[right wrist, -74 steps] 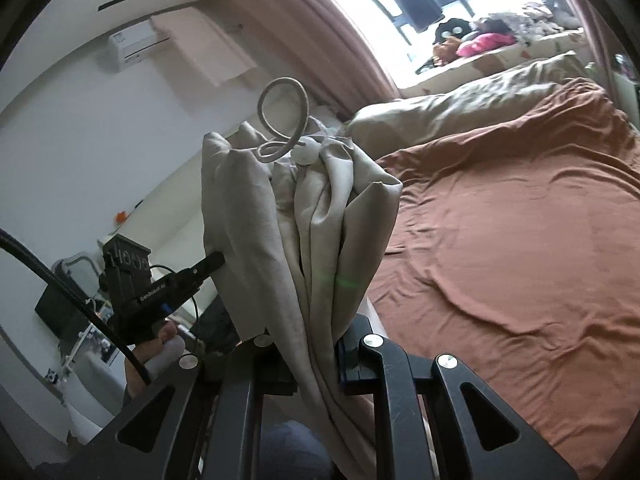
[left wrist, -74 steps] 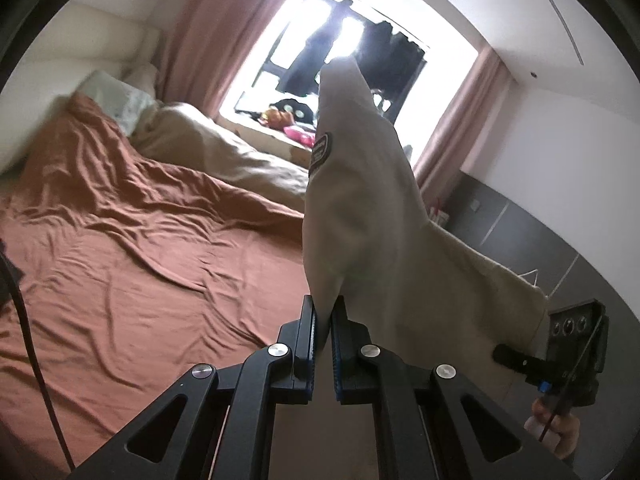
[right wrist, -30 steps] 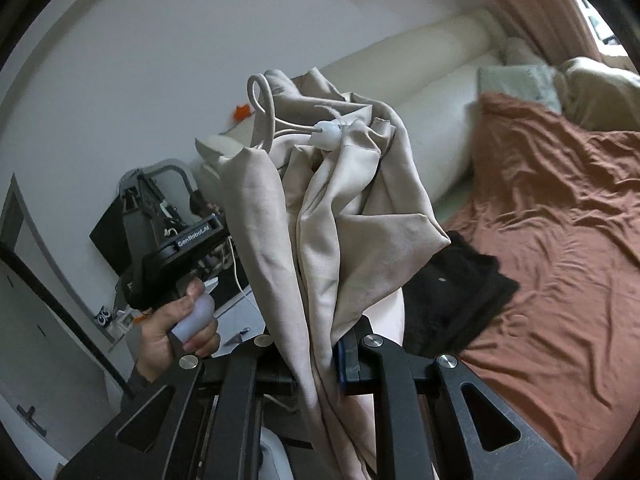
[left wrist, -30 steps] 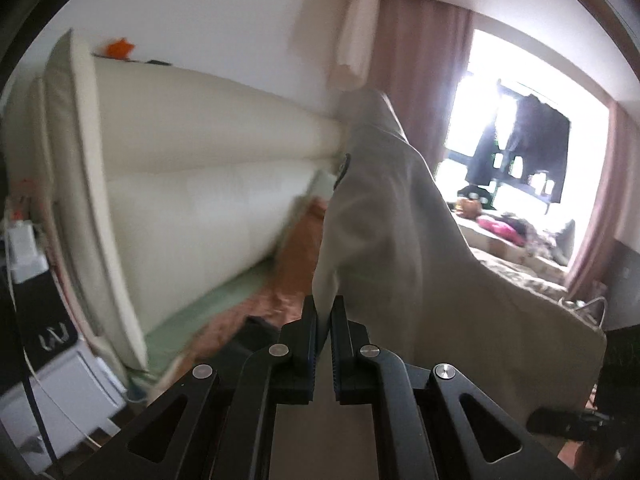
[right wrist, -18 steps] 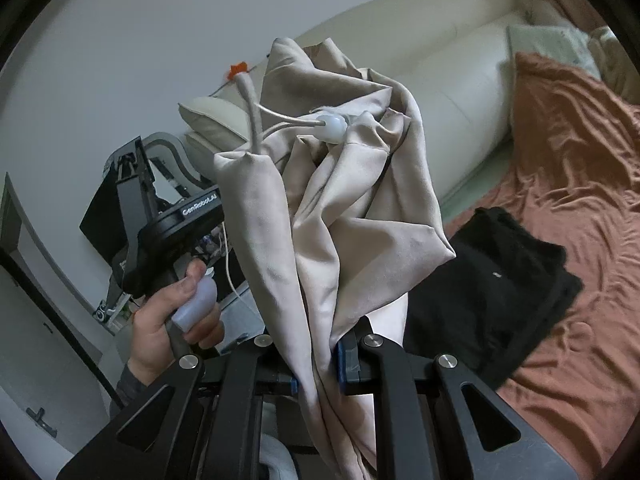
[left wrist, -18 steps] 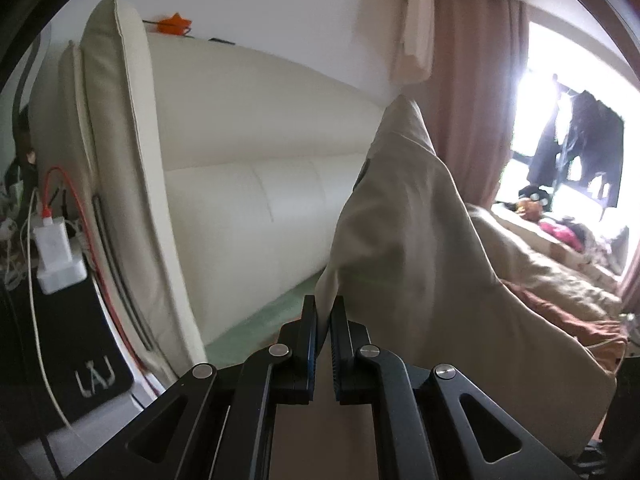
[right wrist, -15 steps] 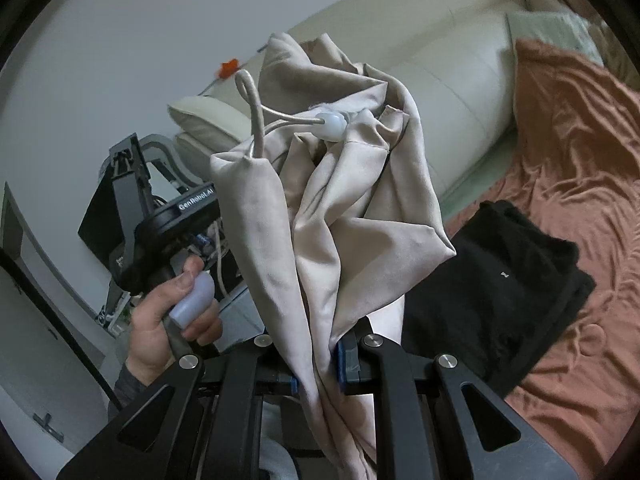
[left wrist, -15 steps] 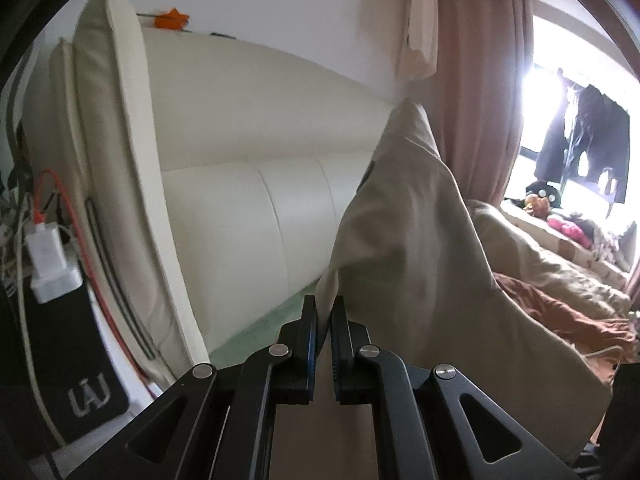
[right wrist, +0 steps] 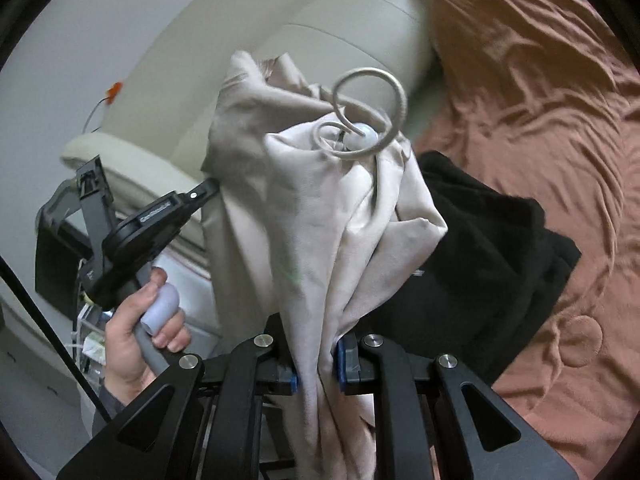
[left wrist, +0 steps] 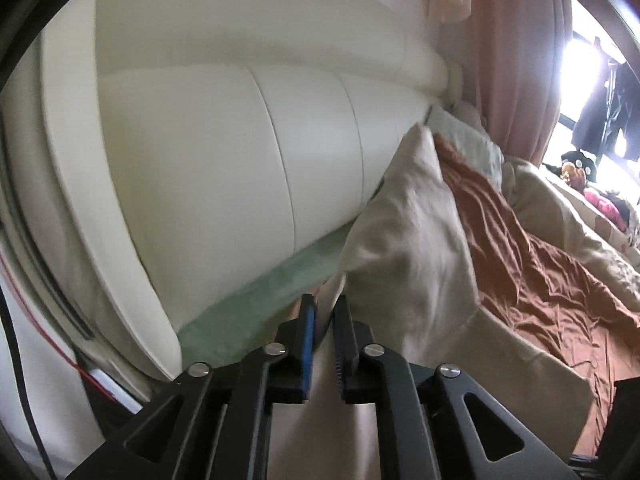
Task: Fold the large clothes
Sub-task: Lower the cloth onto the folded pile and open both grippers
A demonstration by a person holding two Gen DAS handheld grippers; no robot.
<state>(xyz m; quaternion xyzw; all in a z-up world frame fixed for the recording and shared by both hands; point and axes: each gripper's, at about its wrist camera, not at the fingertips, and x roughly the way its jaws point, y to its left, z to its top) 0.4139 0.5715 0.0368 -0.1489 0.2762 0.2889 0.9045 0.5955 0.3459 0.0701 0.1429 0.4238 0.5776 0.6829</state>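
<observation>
Two grippers share one beige garment [right wrist: 320, 216] above the bed's [right wrist: 540, 128] headboard end: the right gripper [right wrist: 316, 364] pinches its bunched folds, while the left gripper [left wrist: 323, 332] stands slightly parted, cloth draped just right of it.

Bed [left wrist: 560, 280]: covered by a rumpled rust-brown sheet [right wrist: 540, 100], creased all over. Cream padded headboard [left wrist: 240, 160] stands along its head end, in upright panels; a pale green strip [left wrist: 260, 312] runs along the headboard's foot, between it and the sheet.

On the sheet:
- Folded black garment [right wrist: 480, 260], lying flat near the headboard, at the bed's edge.
- Pale pillow [left wrist: 468, 140], against the headboard, farther along from the black garment.
- Beige duvet [left wrist: 560, 200], bunched beyond the pillow, away from the headboard, toward the window side.
</observation>
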